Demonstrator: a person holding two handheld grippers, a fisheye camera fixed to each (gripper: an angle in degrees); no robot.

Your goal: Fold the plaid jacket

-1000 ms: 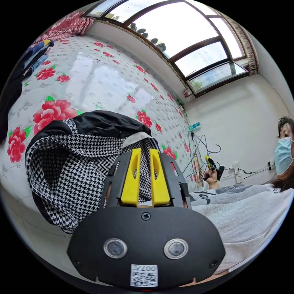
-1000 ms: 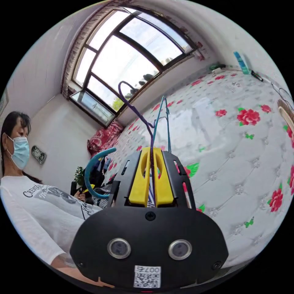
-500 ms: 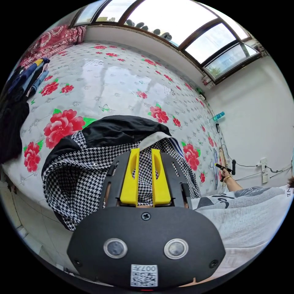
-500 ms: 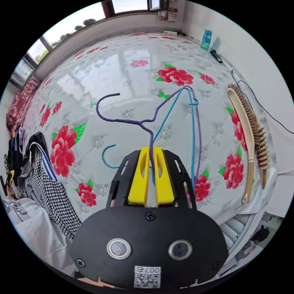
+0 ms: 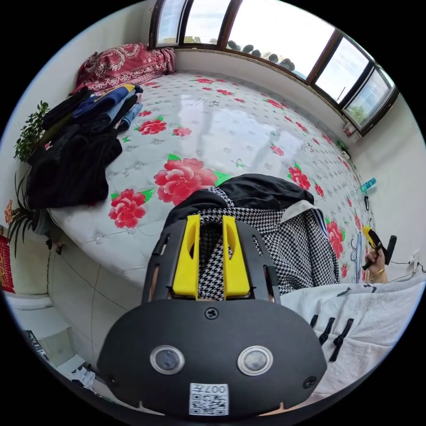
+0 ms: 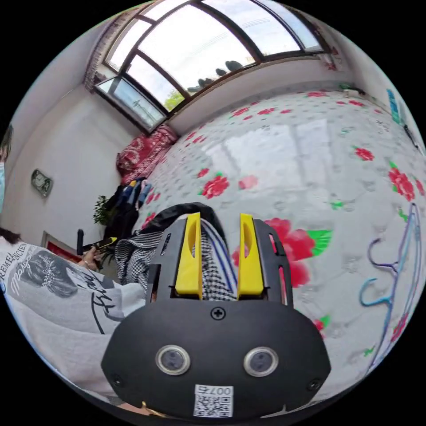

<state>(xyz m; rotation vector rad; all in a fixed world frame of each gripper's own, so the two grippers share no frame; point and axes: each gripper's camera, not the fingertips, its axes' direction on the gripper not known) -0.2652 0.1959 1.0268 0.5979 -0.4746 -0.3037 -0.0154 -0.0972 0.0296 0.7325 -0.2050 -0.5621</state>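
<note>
Half a second ago the right gripper [image 6: 219, 222] was pinched on the purple hanger; now its jaws stand well apart with nothing between them, and the two hangers [image 6: 392, 275] lie on the mattress [image 6: 310, 146] at 3 o'clock of the right gripper view, well away from it.

In the left gripper view the jacket [image 5: 284, 230] lies bunched at the near edge of the mattress [image 5: 213, 120], black lining up at 12 o'clock of the heap, checked cloth spilling over the edge toward the person. The left gripper [image 5: 211, 224] has its jaws a little apart, the checked cloth showing in the gap; whether they press on it cannot be told. In the right gripper view the jacket [image 6: 133, 253] sits just behind the open jaws, its blue-striped edge showing between them but apart from them.

A pile of dark clothes [image 5: 75, 146] rests on the mattress at 10 o'clock of the left gripper view, with a red patterned blanket [image 5: 124, 64] beyond it by the window [image 5: 275, 31]. The person's white shirt [image 5: 364, 319] shows at 4 o'clock.
</note>
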